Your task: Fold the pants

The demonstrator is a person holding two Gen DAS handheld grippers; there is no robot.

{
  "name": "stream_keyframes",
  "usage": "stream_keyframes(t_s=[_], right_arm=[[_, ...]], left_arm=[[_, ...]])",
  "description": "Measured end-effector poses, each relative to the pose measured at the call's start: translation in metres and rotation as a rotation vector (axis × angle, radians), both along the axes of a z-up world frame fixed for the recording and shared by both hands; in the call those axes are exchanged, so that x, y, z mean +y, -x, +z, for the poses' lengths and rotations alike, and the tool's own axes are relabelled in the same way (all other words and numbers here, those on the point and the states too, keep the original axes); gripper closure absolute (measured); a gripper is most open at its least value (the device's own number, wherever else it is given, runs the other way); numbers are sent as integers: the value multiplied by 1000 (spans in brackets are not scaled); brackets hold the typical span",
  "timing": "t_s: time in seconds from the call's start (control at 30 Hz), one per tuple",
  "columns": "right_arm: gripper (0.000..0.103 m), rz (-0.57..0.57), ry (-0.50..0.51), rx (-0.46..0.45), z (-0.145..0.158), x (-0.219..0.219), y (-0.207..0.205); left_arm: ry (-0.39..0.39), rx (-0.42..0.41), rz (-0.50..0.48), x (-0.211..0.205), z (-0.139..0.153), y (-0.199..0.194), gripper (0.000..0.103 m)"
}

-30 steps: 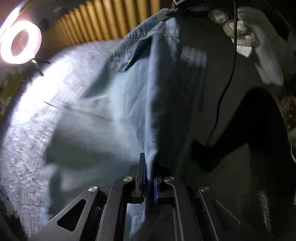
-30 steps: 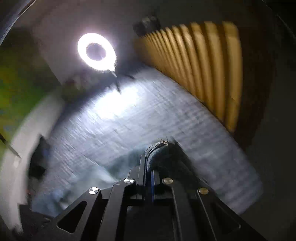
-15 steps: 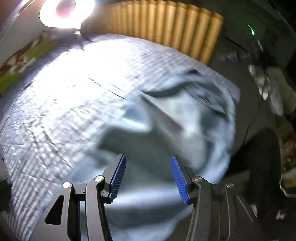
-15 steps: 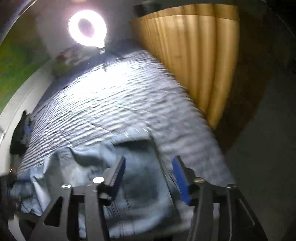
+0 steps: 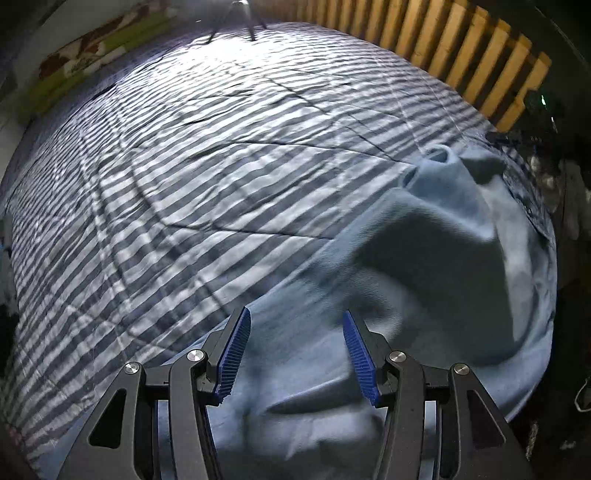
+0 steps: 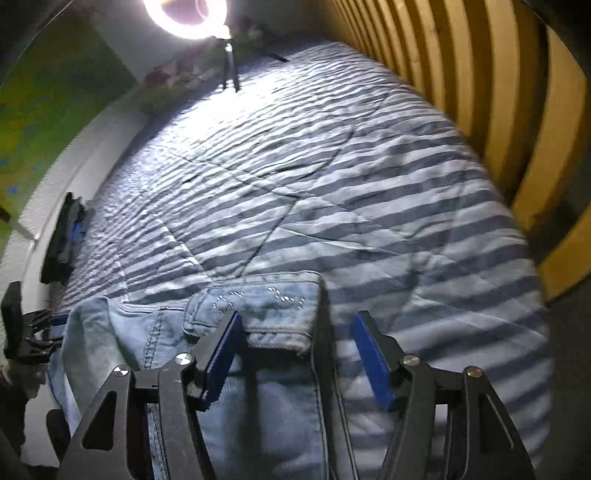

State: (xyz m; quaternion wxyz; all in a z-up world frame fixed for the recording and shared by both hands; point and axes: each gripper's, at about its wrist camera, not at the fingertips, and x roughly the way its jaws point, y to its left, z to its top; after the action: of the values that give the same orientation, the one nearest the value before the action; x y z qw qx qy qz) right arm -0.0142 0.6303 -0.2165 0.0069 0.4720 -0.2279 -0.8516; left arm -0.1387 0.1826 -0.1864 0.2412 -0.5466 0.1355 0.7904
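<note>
Light blue denim pants (image 5: 424, 266) lie rumpled on a striped bedspread (image 5: 184, 177), filling the lower right of the left wrist view. My left gripper (image 5: 295, 325) hovers open just above the cloth, blue pads apart and holding nothing. In the right wrist view the pants (image 6: 258, 317) lie at the near edge of the bed, with a studded denim flap folded over on top. My right gripper (image 6: 295, 332) is open over that flap, empty. At the far left of that view the other gripper's black frame (image 6: 26, 332) shows beside the denim.
The striped bedspread (image 6: 314, 166) stretches far ahead. A ring light on a tripod (image 6: 192, 18) stands at the far end. A yellow slatted panel (image 6: 498, 92) borders the right side. A dark bundle (image 6: 62, 236) lies at the left edge of the bed by a white wall.
Both grippers were shut on the pants a second ago, holding them up. They have since opened, and the pants now lie on the bed beneath them.
</note>
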Motion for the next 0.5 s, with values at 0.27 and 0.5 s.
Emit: stream_keyframes(t_s=[0.27,0.5], right_arm=[[89,16,52,28,-1,-27,4],[91,-157,-150,93,54,-36,-37]], left_arm=[[-35,9,111,-33,-3,6,47],[-31,34,125,-33,-13,10,47]])
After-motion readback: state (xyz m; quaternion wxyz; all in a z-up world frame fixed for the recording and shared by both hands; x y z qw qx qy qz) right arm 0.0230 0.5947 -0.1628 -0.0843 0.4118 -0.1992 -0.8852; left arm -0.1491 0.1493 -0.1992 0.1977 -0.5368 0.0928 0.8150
